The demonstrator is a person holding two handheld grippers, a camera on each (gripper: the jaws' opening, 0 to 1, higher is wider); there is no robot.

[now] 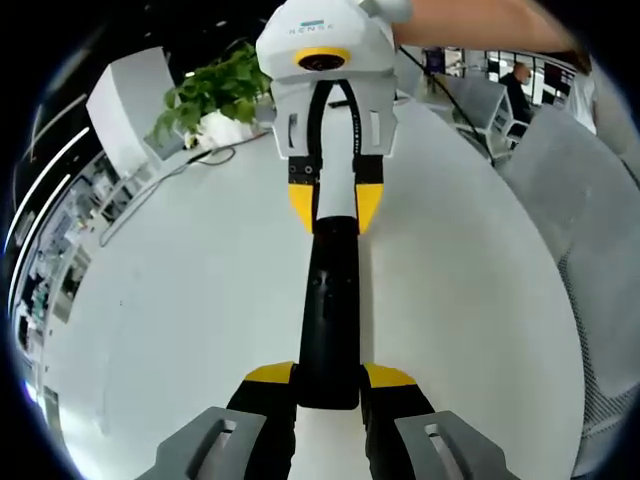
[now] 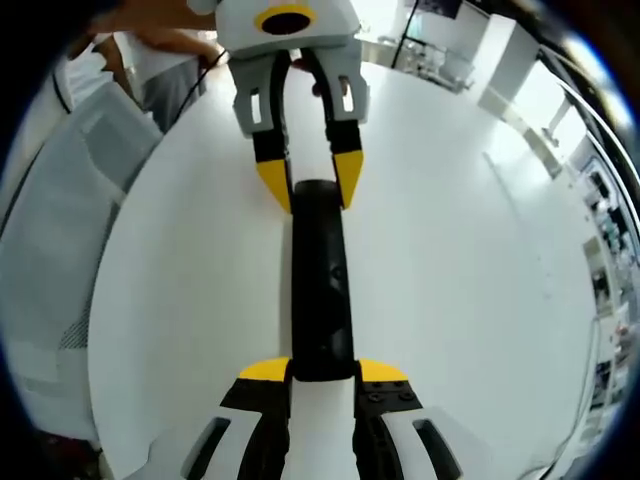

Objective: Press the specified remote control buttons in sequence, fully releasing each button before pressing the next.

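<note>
A slim black remote (image 1: 328, 300) lies lengthwise on a white tabletop (image 1: 180, 300), pinched at both ends by two yellow-tipped claws that face each other along its length. In the left gripper view, the left claw (image 1: 330, 385) is clamped on the near end, while the right claw (image 1: 336, 205) closes on the far end. The right gripper view shows the reverse: the right claw (image 2: 322, 378) grips the near end of the remote (image 2: 321, 290) and the left claw (image 2: 308, 185) holds the far one.

The remote looks light, rigid and smooth-skinned, likely to slip if squeezed on its glossy face; its narrow side edges near the ends seem the surest hold, leaving the buttons along the middle free. Both claws come in low and nearly level with the tabletop (image 2: 470, 280), in line with the remote. A potted plant (image 1: 215, 95) stands at the far edge.
</note>
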